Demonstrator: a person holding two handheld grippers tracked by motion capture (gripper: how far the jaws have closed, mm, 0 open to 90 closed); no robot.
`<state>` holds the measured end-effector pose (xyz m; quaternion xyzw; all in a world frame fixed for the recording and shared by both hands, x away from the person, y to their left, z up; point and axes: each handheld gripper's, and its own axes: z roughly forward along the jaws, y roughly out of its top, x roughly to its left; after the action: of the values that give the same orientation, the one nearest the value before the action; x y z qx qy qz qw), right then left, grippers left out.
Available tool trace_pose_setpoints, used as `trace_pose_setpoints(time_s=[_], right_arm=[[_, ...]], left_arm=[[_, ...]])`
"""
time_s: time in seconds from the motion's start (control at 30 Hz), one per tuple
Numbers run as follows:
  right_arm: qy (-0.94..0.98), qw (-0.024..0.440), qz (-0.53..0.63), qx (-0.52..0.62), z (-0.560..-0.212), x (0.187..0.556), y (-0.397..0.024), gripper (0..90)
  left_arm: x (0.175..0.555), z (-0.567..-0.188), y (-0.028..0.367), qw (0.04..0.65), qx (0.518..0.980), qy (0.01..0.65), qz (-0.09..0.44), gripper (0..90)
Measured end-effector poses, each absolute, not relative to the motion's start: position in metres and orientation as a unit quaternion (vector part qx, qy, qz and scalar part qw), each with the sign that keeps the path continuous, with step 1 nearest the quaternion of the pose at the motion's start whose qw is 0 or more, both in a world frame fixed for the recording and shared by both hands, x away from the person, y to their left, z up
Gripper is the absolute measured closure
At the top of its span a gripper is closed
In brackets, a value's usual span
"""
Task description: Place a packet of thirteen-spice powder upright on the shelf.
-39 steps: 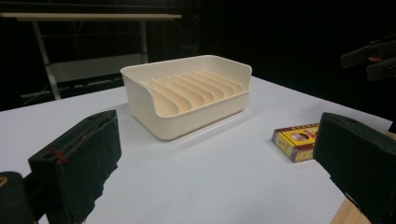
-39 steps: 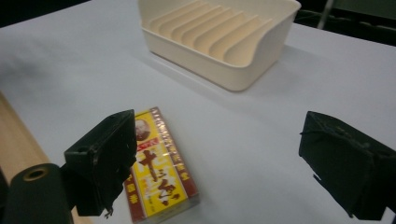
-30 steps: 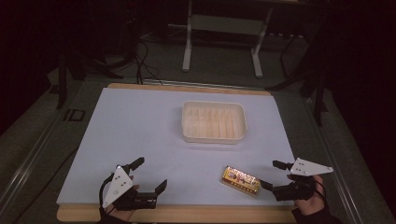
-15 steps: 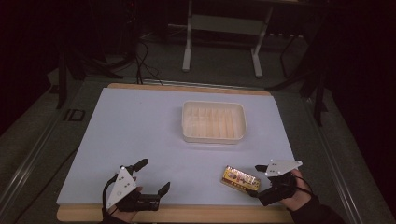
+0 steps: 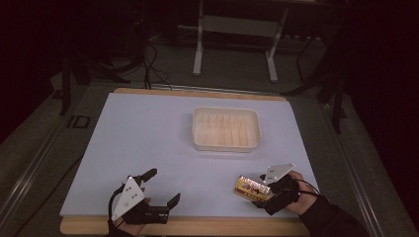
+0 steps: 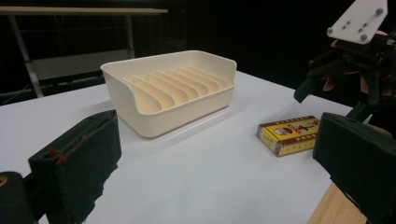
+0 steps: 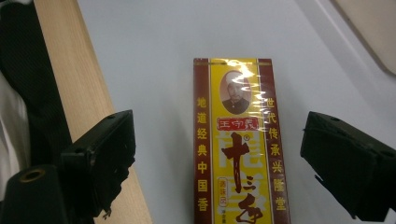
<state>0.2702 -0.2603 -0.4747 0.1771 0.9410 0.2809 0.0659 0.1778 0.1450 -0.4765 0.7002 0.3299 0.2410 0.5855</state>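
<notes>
1. Right gripper (image 5: 261,190) held low over the near right part of the white table (image 5: 148,143), jaws spread wide, nothing between the pads touching them.
2. Straddling the yellow-and-red box (image 7: 238,149) in the right gripper view: one black jaw on either side, a clear gap of table surface between each pad and the box's long edges.
3. Box lying flat on the table directly ahead of and beneath that gripper, printed face up, its length running along the gripper's line of sight; seen in the high view at (image 5: 253,187), partly under the gripper's grey plate.
4. Wooden table edge (image 7: 88,93) running just beyond the jaw on the left of the right gripper view.
5. Left gripper (image 5: 158,190) resting near the front edge, well apart from the right one, jaws likewise wide open and empty.
6. From the left gripper view: box (image 6: 292,134) lying ahead near the jaw on the right of that view, right gripper (image 6: 345,79) hovering just behind and above it.
7. Cream ribbed tray (image 5: 226,129) standing farther out across the table from both grippers, apart from the box, ribs bare (image 6: 173,91).
</notes>
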Motion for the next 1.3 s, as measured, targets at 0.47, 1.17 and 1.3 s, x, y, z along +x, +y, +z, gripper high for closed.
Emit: trace_pose_setpoints(time_s=[0.47,1.17,1.3], right_arm=[[0.96,0.049,0.209,0.177,-0.476,0.287,-0.246,10.2],[0.981,0.021,0.083,0.173,-0.489,0.303,-0.22,10.2],[0.984,0.014,0.054,0.168,-0.494,0.307,-0.216,10.2]], left_arm=[[0.178,-0.477,0.145,0.585,0.702,0.33,0.239,1.8],[0.178,-0.477,0.145,0.586,0.701,0.331,0.237,1.8],[0.178,-0.477,0.145,0.585,0.702,0.331,0.236,1.8]])
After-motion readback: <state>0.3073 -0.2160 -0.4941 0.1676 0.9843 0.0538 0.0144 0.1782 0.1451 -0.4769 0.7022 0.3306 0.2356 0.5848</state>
